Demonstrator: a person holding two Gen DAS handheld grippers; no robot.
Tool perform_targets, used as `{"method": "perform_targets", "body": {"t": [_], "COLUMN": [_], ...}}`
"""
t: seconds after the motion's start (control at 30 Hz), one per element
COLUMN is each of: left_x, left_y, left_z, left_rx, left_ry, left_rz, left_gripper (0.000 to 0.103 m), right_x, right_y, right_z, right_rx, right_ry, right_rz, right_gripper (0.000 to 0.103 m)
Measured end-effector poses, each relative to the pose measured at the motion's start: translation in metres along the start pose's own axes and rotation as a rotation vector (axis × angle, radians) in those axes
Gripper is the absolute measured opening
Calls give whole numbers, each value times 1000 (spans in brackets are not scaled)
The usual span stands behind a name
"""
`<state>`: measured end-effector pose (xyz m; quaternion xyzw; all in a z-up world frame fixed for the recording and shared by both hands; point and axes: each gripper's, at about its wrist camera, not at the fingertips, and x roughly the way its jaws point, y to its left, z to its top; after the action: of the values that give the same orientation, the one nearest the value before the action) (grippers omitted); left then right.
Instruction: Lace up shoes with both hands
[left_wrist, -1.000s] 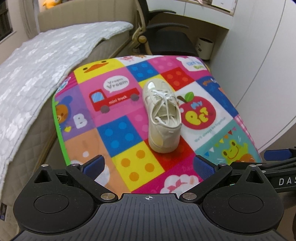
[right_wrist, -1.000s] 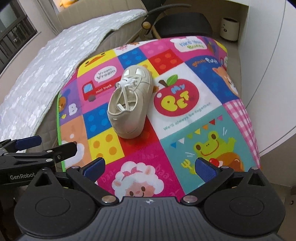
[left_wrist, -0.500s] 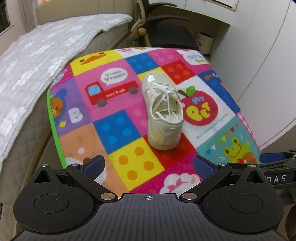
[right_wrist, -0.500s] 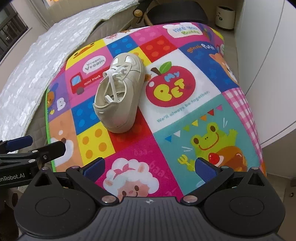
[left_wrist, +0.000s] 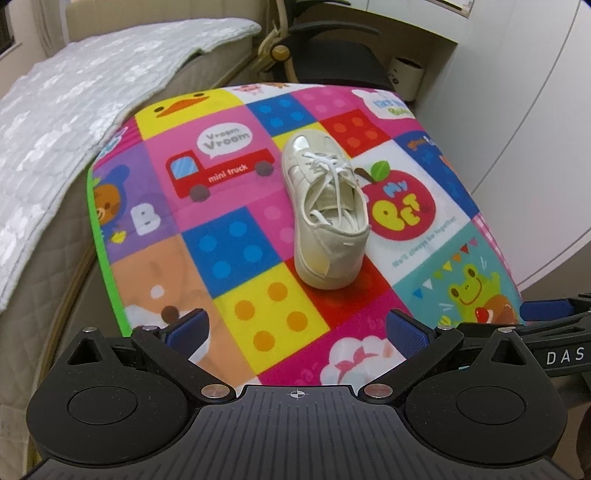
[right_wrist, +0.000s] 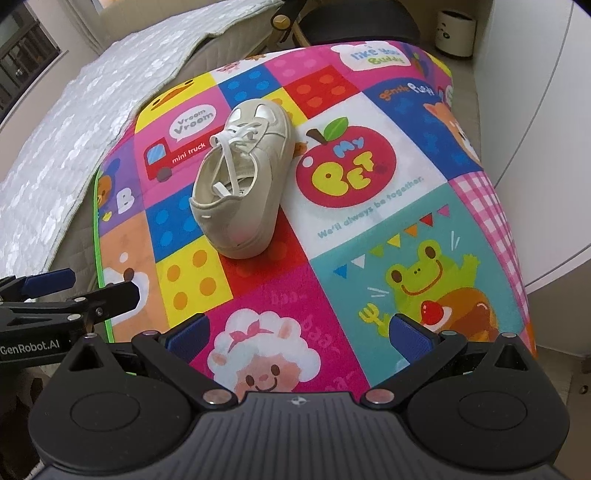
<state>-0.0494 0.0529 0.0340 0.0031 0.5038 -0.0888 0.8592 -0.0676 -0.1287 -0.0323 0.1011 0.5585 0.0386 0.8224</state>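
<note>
A cream low-top shoe (left_wrist: 327, 214) (right_wrist: 242, 181) stands upright on the colourful play mat (left_wrist: 236, 243) (right_wrist: 369, 221), heel toward me, toe away. Its white laces (left_wrist: 328, 177) (right_wrist: 231, 155) are loose, their ends draped into the shoe's opening. My left gripper (left_wrist: 295, 332) is open, hovering over the mat's near edge, well short of the heel. My right gripper (right_wrist: 299, 334) is also open with nothing between its blue pads, over the sheep picture, nearer than the shoe and to its right. The left gripper's fingers (right_wrist: 51, 291) show at the left edge of the right wrist view.
A bed with a grey quilted cover (left_wrist: 66, 122) runs along the left of the mat. A black office chair (left_wrist: 332, 55) and a small white bin (left_wrist: 406, 77) stand beyond the far edge. White cabinet fronts (left_wrist: 524, 110) close off the right side.
Both grippers have moved forward and slightly lower toward the shoe, which looks larger now. The shoe and laces have not moved. Both jaws stayed open.
</note>
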Motion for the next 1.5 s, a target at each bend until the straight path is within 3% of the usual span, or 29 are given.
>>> {"method": "perform_targets", "body": {"t": [0.47, 0.87, 1.5], "left_x": [6, -5, 6], "left_y": [6, 11, 19], "left_z": [-3, 3, 1], "left_rx": [-9, -20, -28], "left_ry": [9, -43, -17], "left_rz": [-31, -72, -84], "left_gripper": [103, 103, 103], "right_x": [-3, -10, 1], "right_y": [-12, 11, 16], "right_z": [-1, 11, 13], "right_rx": [43, -5, -16], "right_ry": [-9, -34, 5], "right_rz": [-12, -38, -61], "right_gripper": [103, 103, 103]}}
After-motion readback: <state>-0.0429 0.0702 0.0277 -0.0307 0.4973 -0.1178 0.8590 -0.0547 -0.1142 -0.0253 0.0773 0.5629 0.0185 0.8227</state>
